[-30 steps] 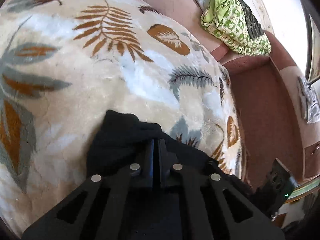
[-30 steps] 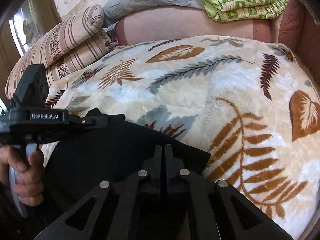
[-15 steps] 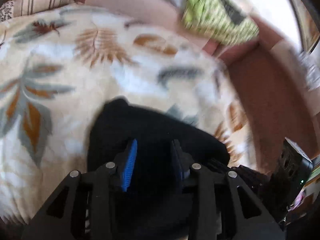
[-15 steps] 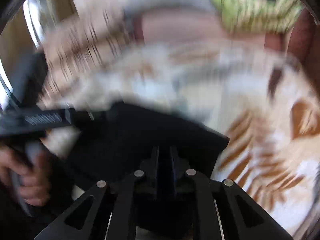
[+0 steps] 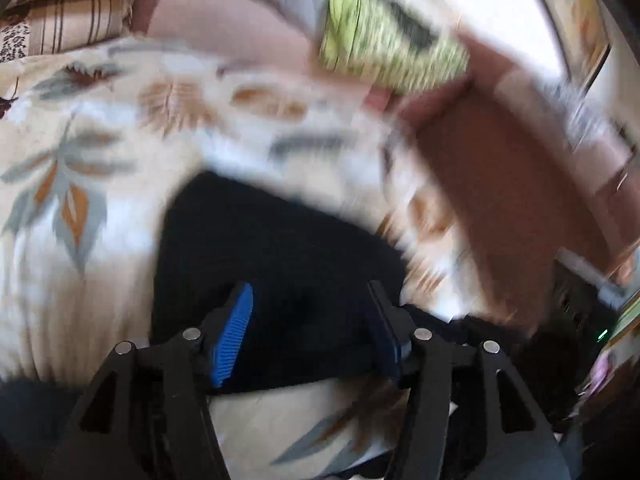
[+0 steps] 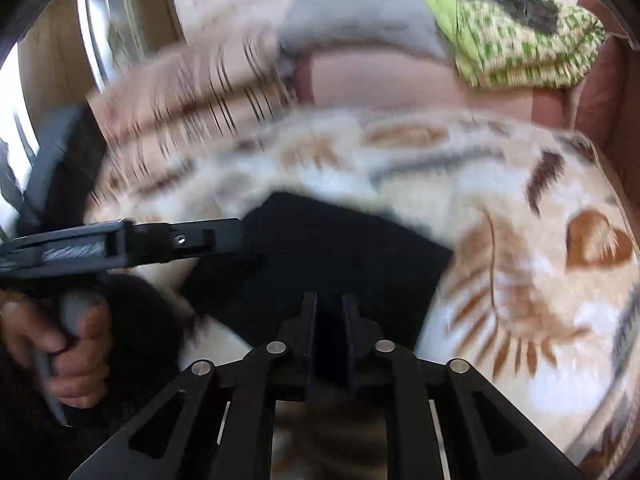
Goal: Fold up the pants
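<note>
The black pants (image 5: 276, 256) lie folded into a compact block on the leaf-print blanket (image 5: 80, 168). My left gripper (image 5: 310, 296) is open above the near edge of the pants, blue pads (image 5: 236, 320) apart and empty. In the right wrist view the pants (image 6: 332, 248) sit just ahead of my right gripper (image 6: 329, 300), whose fingers stand a narrow gap apart with nothing seen between them. The left gripper (image 6: 224, 232) shows there from the side at the pants' left edge. Both views are motion-blurred.
A green patterned folded cloth (image 6: 516, 36) and a grey pillow (image 6: 360, 28) lie on the sofa back. Striped cushions (image 5: 68, 24) are at the far left. The brown sofa arm (image 5: 500, 184) borders the blanket on the right.
Both grippers let go of the pants: the left opened wide, the right opened slightly. Both pulled back and up, so more of the folded pants shows.
</note>
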Tool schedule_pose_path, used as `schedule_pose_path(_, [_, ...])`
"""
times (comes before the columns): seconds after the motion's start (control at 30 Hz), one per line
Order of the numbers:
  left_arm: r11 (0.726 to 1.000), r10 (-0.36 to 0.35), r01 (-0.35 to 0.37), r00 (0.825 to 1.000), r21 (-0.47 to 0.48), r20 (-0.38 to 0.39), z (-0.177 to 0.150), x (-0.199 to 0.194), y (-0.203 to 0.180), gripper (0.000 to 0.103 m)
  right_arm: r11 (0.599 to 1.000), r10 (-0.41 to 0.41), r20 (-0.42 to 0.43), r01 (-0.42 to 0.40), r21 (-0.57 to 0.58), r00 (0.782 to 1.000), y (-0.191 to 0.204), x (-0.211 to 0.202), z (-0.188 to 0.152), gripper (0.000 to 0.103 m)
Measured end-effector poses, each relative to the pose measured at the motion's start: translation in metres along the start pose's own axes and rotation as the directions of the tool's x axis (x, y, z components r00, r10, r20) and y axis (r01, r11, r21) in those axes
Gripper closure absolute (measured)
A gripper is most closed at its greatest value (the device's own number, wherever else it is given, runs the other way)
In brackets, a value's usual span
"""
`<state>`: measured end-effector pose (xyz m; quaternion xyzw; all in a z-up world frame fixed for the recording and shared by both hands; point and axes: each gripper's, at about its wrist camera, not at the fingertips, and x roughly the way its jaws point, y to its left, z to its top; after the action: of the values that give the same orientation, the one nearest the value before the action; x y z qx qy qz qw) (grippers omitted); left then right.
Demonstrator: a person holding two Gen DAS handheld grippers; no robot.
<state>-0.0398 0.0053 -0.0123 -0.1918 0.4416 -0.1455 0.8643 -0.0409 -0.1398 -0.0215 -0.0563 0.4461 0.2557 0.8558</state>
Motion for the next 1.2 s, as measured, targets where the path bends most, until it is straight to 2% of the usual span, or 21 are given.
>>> schedule_pose_path(0.03, [1.0,0.022,-0.021,0.999,0.01,-0.047,-0.007,0.016,0.002,0.049,1.0,0.007,0.02,-0.007,0.003,1.0,-0.003,0.001,-0.003,0.095])
schedule_pose_path(0.07, [0.999,0.04,-0.039,0.999,0.032,-0.023,-0.006,0.016,-0.002,0.048,1.0,0.013,0.014,-0.013,0.013,1.0,-0.006,0.0,-0.001,0.095])
schedule_pose_path(0.13, [0.999,0.038,-0.037,0.999,0.028,-0.029,-0.001,0.016,-0.005,0.048,0.999,0.027,0.028,-0.028,0.043,0.999,-0.011,-0.004,-0.001,0.096])
schedule_pose_path(0.2, [1.0,-0.014,0.014,1.0,-0.026,-0.016,0.001,0.009,0.004,0.048,0.998,0.023,0.052,-0.026,0.06,0.998,-0.01,-0.011,-0.002,0.096])
schedule_pose_path(0.27, [0.995,-0.065,0.065,0.998,-0.073,0.013,0.0,-0.008,0.01,0.048,0.999,0.047,0.149,-0.047,-0.004,0.988,0.005,-0.031,0.0,0.089])
schedule_pose_path(0.33, [0.992,-0.072,0.078,0.996,-0.104,0.059,-0.002,-0.024,0.016,0.048,0.996,0.087,0.189,-0.08,-0.042,0.978,0.016,-0.038,0.002,0.089])
schedule_pose_path(0.37, [0.991,-0.066,0.074,0.995,-0.11,0.071,-0.004,-0.028,0.018,0.048,0.995,0.096,0.165,-0.089,-0.053,0.982,0.02,-0.032,0.003,0.089])
schedule_pose_path(0.43, [0.989,-0.056,0.059,0.998,-0.138,0.026,-0.008,-0.015,0.024,0.048,0.997,0.046,0.002,-0.045,-0.067,0.999,0.023,0.003,-0.005,0.091])
schedule_pose_path(0.47, [0.991,-0.042,0.04,0.999,-0.124,-0.016,-0.01,-0.002,0.024,0.049,0.995,0.043,0.02,-0.041,-0.086,0.999,0.023,0.004,-0.008,0.091])
schedule_pose_path(0.53, [0.996,-0.007,0.006,1.0,-0.087,-0.015,-0.009,0.003,0.014,0.046,0.996,0.039,0.005,-0.039,-0.083,0.999,0.023,0.001,-0.005,0.093])
schedule_pose_path(0.63, [0.993,-0.038,0.036,0.999,-0.111,-0.02,-0.007,0.003,0.017,0.042,0.997,0.074,0.02,-0.073,-0.035,0.997,0.015,-0.002,-0.006,0.093])
schedule_pose_path(0.7, [0.992,-0.066,0.064,0.998,-0.106,-0.015,-0.002,-0.002,0.016,0.042,0.996,0.085,0.089,-0.085,-0.009,0.992,0.009,-0.017,0.0,0.092])
schedule_pose_path(0.77, [0.995,-0.07,0.071,0.997,-0.072,0.023,0.011,-0.013,0.014,0.042,0.998,0.034,0.185,-0.042,0.041,0.982,-0.005,-0.031,0.011,0.085])
schedule_pose_path(0.8, [0.996,-0.063,0.066,0.997,-0.061,0.046,0.018,-0.017,0.014,0.042,0.995,0.016,0.213,-0.036,0.091,0.977,-0.017,-0.035,0.013,0.073])
schedule_pose_path(0.83, [0.997,-0.043,0.048,0.996,-0.068,0.077,0.029,-0.021,0.018,0.041,0.982,-0.003,0.24,-0.043,0.186,0.971,-0.036,-0.038,0.013,0.058])
schedule_pose_path(0.87, [0.996,-0.024,0.032,0.996,-0.085,0.091,0.036,-0.022,0.024,0.037,0.954,0.0,0.255,-0.077,0.291,0.967,-0.056,-0.038,0.01,0.054])
schedule_pose_path(0.9, [0.993,0.009,0.003,0.995,-0.121,0.104,0.044,-0.02,0.034,0.035,0.915,0.028,0.262,-0.13,0.382,0.965,-0.074,-0.036,0.005,0.053])
schedule_pose_path(0.97, [0.973,0.058,-0.039,0.995,-0.228,0.08,0.048,-0.008,0.058,0.031,0.796,0.116,0.274,-0.255,0.549,0.955,-0.108,-0.025,-0.009,0.053])
schedule_pose_path(1.03, [0.922,0.026,-0.019,1.0,-0.386,0.013,0.046,0.013,0.087,0.031,0.729,0.17,0.288,-0.317,0.607,0.942,-0.119,-0.018,-0.017,0.053])
schedule_pose_path(1.13, [0.862,-0.071,0.047,0.997,-0.504,-0.028,0.04,0.035,0.102,0.03,0.703,0.234,0.326,-0.391,0.594,0.916,-0.119,-0.014,-0.016,0.053])
schedule_pose_path(1.2, [0.877,-0.057,0.039,0.998,-0.478,-0.023,0.04,0.038,0.097,0.024,0.704,0.259,0.301,-0.393,0.591,0.918,-0.118,-0.007,-0.013,0.053])
